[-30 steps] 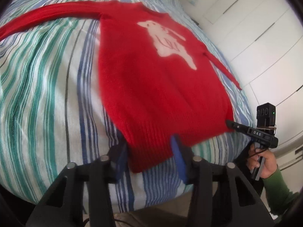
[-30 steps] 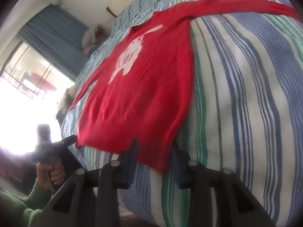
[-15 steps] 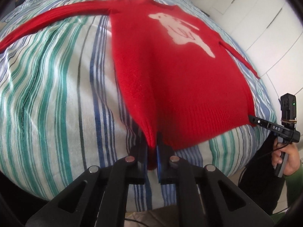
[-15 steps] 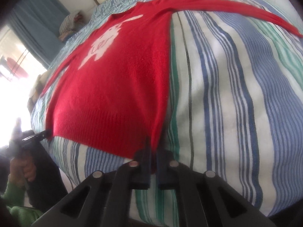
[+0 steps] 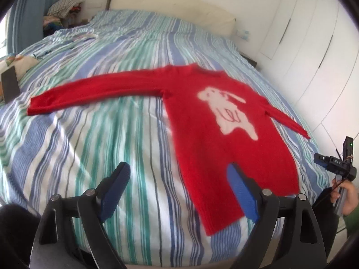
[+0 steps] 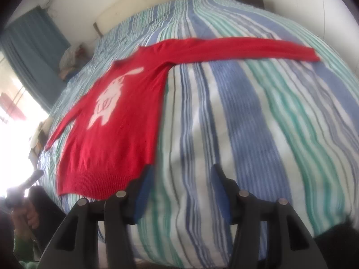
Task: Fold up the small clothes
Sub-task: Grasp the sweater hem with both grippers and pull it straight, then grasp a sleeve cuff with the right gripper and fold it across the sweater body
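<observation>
Striped bedding (image 5: 125,134) carries the red sweater (image 5: 224,139) spread flat, sleeves out. Both the left gripper (image 5: 179,186) and right gripper (image 6: 181,190) are opening, empty, above its hem corners. Laying-out looks done; next probably calls for gripping a sleeve to fold inward.

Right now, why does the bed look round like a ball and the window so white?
Both wrist views use fisheye lenses, bending the striped bedspread into a dome; the right wrist view's window glares white; the red sweater smears with motion blur.

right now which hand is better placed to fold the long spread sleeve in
Right. In its view the outstretched sleeve runs to that side of the bed, beyond the right gripper. The left gripper sits at the opposite hem corner.
</observation>
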Tool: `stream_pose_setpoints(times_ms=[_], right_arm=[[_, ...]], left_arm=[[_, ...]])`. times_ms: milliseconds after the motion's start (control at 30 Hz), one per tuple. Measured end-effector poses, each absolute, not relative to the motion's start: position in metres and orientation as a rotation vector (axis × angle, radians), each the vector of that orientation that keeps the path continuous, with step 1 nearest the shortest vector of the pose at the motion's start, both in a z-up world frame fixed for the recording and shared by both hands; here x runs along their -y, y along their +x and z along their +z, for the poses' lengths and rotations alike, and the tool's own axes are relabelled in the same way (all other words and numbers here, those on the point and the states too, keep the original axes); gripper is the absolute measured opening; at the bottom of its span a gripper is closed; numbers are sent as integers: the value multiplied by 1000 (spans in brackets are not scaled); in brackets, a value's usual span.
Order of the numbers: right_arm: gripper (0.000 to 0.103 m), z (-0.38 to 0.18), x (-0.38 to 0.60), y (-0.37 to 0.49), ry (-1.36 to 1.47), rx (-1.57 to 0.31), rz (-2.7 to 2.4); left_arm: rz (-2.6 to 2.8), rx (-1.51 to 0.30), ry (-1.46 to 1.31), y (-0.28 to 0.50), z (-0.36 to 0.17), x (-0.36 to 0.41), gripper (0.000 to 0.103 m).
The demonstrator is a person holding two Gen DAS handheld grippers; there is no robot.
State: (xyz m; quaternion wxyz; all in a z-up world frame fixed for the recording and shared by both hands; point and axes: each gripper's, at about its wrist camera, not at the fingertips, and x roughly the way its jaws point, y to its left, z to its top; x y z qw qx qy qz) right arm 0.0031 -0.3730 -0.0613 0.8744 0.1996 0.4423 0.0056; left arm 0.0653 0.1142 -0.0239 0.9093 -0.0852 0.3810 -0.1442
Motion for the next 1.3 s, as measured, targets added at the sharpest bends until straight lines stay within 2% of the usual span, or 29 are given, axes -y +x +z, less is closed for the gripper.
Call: stream_pose_setpoints(times_ms=[167,300,467,700,800,833,867,900,1067,1300], right_arm=[[53,-31,474,45,590,-711,-122],[53,-45,558,63,854,-585,-262],[53,-87,608,77,1040,-580,-337],[49,-110,634,100,1092,-528,-372],[29,-121,641,108,1106,-530,-380],[14,-123,643,111,1110,-544,-378],[4,-127,646,114,1127,-554,-365],[4,-129,649,115,1146,-554,-353],[4,-82,629,126,980,-515,-337],[4,66,507,199,709,-443,4]], left_arm=[[-235,-633,-187,118,-11,-117,94],[-183,-597,-238,146,-29,-129,94],[-70,-648,-239,152,-66,-149,94],[-14,-654,-309,155,-73,-165,94],[-9,-675,-321,157,-78,-164,94],[-9,-681,-320,158,-79,-164,94],[-8,-685,-317,158,-80,-163,94],[-8,-685,-315,157,-80,-163,94],[-12,-662,-347,153,-74,-170,94],[-23,-643,-429,151,-67,-182,94]])
